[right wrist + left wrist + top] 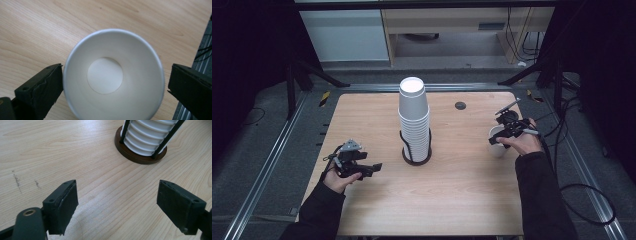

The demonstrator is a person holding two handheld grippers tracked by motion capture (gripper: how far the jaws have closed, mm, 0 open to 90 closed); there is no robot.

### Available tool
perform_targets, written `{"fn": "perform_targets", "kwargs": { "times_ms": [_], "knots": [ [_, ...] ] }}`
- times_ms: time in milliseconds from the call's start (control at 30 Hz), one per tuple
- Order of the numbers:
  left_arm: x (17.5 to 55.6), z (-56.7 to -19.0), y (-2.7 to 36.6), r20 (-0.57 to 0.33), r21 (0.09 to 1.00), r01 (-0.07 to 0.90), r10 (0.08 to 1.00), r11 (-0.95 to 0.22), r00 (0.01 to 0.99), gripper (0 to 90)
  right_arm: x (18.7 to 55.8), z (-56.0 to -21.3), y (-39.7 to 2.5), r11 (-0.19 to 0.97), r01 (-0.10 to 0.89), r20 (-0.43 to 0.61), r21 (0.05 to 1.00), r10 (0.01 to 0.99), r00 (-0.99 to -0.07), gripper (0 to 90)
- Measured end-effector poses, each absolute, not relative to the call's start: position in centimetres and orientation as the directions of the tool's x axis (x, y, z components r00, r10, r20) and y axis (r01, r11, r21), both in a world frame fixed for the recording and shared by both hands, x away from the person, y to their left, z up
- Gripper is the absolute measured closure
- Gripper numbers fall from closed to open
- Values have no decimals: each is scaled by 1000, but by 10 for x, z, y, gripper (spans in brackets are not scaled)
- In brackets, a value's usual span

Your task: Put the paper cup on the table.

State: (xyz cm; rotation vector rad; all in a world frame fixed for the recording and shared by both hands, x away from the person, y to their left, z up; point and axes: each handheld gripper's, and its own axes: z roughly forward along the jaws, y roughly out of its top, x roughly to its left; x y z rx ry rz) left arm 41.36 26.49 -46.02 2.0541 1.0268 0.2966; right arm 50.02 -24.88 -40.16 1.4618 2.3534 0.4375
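At the right edge of the pale wooden surface (377, 107), a single white paper cup (497, 142) stands upright with its mouth up, directly under the right gripper (508, 131). In the right gripper view the cup (113, 76) sits between the two black fingers (41, 87), which are spread wide; the left one lies against or just beside the rim, the right one stands a little apart, so nothing is clamped. The cup's long axis runs vertical, straight along the line of sight of that gripper, so the fingers straddle the rim from above. The right hand (524, 142) is by far the nearer one to it.

In the middle of the surface a tall stack of white paper cups (414, 117) rises from a round dark wire holder (417, 152). The left gripper (359, 167) hovers low at the near left, its fingers (62, 206) wide and empty, pointing toward the holder's base (141, 152). The lone cup lies well apart from the stack, to its right.
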Motion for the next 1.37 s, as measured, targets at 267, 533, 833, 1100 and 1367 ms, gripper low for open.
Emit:
{"fn": "perform_targets", "kwargs": {
  "times_ms": [267, 533, 833, 1100, 1367],
  "knots": [
    [413, -461, 264, -137, 747, 568, 754, -347, 642, 162, 480, -382, -251, 412, 752, -123, 514, 903, -411, 5],
    [413, -460, 264, -135, 748, 566, 757, -345, 639, 158, 447, -375, -249, 378, 689, -149, 619, 917, -370, 13],
    [412, -457, 266, -132, 765, 555, 764, -327, 632, 155, 404, -387, -248, 309, 583, -114, 751, 931, -346, 11],
    [413, -458, 266, -130, 763, 557, 767, -327, 628, 152, 375, -411, -255, 281, 536, -107, 796, 937, -333, 4],
    [414, -460, 268, -124, 762, 557, 771, -330, 625, 150, 357, -437, -258, 240, 506, -104, 828, 954, -281, 4]
  ]
}}
